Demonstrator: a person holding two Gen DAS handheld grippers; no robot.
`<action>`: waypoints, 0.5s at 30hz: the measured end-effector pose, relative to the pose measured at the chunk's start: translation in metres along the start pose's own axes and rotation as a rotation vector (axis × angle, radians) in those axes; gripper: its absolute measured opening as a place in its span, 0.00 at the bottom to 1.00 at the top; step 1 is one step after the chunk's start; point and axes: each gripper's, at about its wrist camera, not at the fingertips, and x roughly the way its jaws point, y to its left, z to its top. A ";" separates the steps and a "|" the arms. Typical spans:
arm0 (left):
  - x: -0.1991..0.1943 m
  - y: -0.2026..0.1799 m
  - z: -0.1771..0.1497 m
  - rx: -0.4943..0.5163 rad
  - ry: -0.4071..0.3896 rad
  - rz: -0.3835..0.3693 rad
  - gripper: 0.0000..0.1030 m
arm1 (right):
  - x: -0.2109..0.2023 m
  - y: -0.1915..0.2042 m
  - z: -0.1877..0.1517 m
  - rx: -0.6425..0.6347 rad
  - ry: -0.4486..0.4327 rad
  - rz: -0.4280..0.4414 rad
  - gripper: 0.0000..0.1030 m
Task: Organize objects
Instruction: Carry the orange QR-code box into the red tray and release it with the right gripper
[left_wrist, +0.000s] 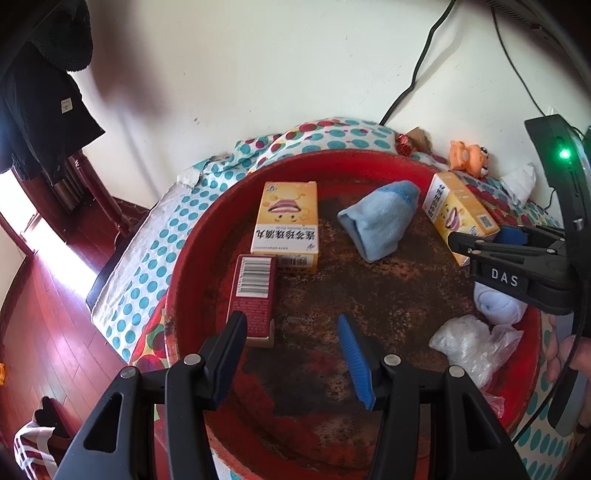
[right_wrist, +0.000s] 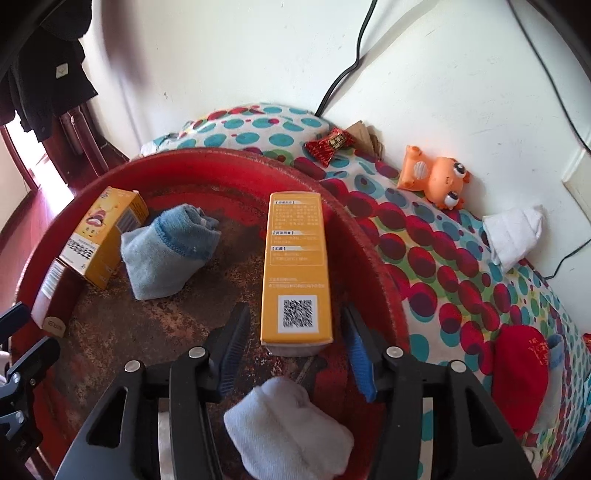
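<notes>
While the dotted cloth (right_wrist: 461, 266) is covering the tabletop, the red tray (left_wrist: 192, 236) is sitting on it, holding two yellow boxes, a dark red box (left_wrist: 253, 295), a blue sock (left_wrist: 376, 221), a white sock (right_wrist: 291, 428) and a plastic bag (left_wrist: 469, 347). Spread fingers of the right gripper (right_wrist: 295, 347) are flanking the near end of one yellow box (right_wrist: 295, 269) by the tray's right rim without clearly touching it, and the left gripper (left_wrist: 295, 354), fingers also spread, is hovering over bare tray just beside the dark red box, the other yellow box (left_wrist: 286, 225) lying behind that. Smallest, an orange toy (right_wrist: 437, 177) and a red candy (right_wrist: 330, 144) are lying on the cloth by the wall.
</notes>
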 end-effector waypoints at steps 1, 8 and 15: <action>-0.001 -0.002 0.000 0.006 -0.006 -0.002 0.51 | -0.006 -0.001 -0.003 0.006 -0.010 0.006 0.49; -0.003 -0.021 -0.003 0.053 -0.007 -0.008 0.51 | -0.073 -0.044 -0.050 0.080 -0.101 0.033 0.62; -0.014 -0.052 -0.008 0.121 -0.036 -0.067 0.51 | -0.128 -0.131 -0.120 0.175 -0.102 -0.103 0.65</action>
